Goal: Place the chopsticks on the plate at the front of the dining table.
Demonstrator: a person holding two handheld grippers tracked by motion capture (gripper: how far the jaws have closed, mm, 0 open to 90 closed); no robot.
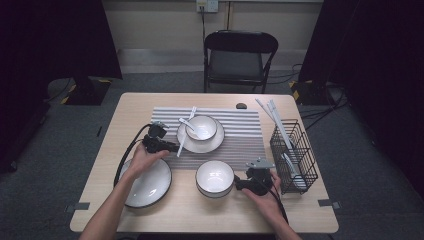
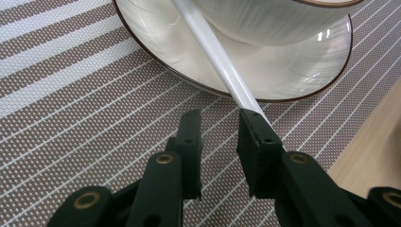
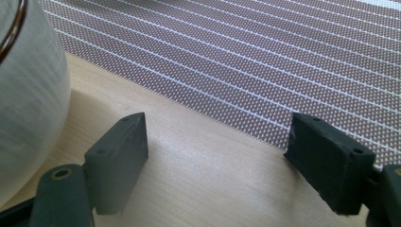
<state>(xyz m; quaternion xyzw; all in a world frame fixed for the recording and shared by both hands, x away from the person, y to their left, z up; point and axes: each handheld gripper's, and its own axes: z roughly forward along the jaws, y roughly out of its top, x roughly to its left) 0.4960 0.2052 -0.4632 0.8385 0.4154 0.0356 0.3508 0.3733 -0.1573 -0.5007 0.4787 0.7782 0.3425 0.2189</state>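
Resting spoon (image 1: 187,123) in bowl (image 1: 202,126) on plate (image 1: 215,142), left tongs (image 2: 220,127) narrow, right tongs (image 3: 217,156) wide.

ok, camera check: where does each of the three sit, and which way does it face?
High view: above the person's side, looking forward and down on the table; both forearms enter from the bottom, left tongs by the chopsticks, right tongs beside the near bowl.
Left gripper view: rides the left tongs, looking low along its jaws at a chopstick across the plate.
Right gripper view: rides the right tongs, jaws wide apart over bare wood, near bowl at left.
Shared: the striped placemat in all three.
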